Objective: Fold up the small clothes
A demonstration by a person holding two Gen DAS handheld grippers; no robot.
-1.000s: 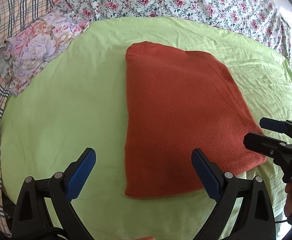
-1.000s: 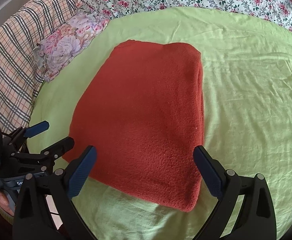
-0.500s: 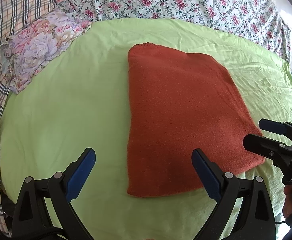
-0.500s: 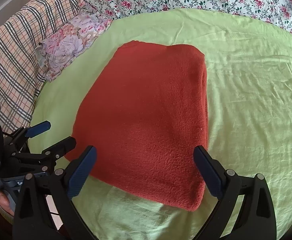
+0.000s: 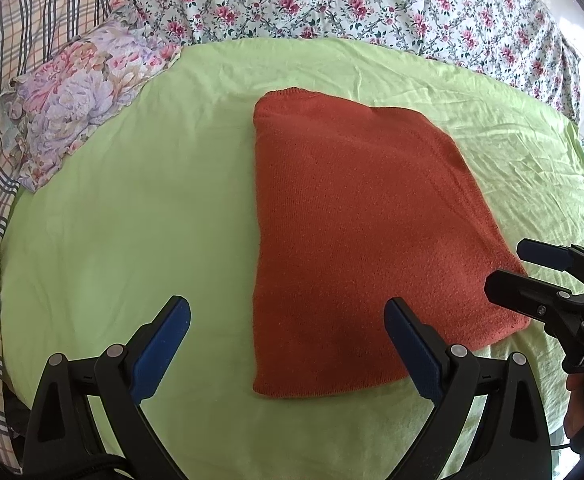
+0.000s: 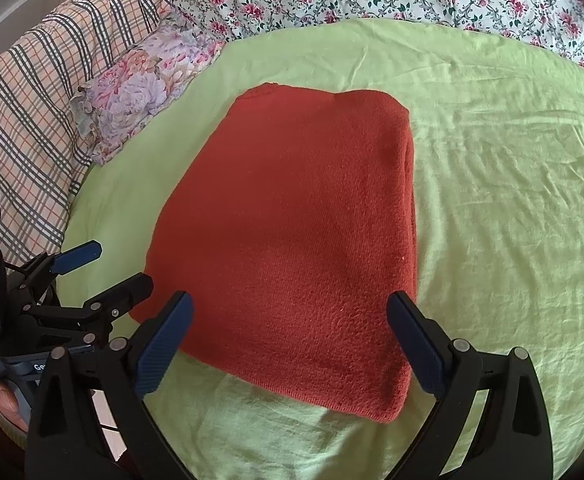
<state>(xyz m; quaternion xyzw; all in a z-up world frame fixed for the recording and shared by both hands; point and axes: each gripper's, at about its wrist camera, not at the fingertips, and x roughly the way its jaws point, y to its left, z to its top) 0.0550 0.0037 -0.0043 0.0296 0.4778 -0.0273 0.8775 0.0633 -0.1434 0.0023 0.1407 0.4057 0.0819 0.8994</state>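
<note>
I'm holding my left gripper (image 5: 284, 344) and right gripper (image 6: 288, 340) spread wide, pinching nothing, both hanging above the near edge of the green bedsheet (image 5: 132, 200). The rust-red knit sweater (image 5: 355, 220) is lying mid-sheet as a flat, squared, layered rectangle. Folding is looking basically finished; maybe one more halving or putting it aside is remaining.

Left tongs (image 5: 288, 354) spread wide, empty; right tongs (image 6: 290, 344) likewise.
</note>
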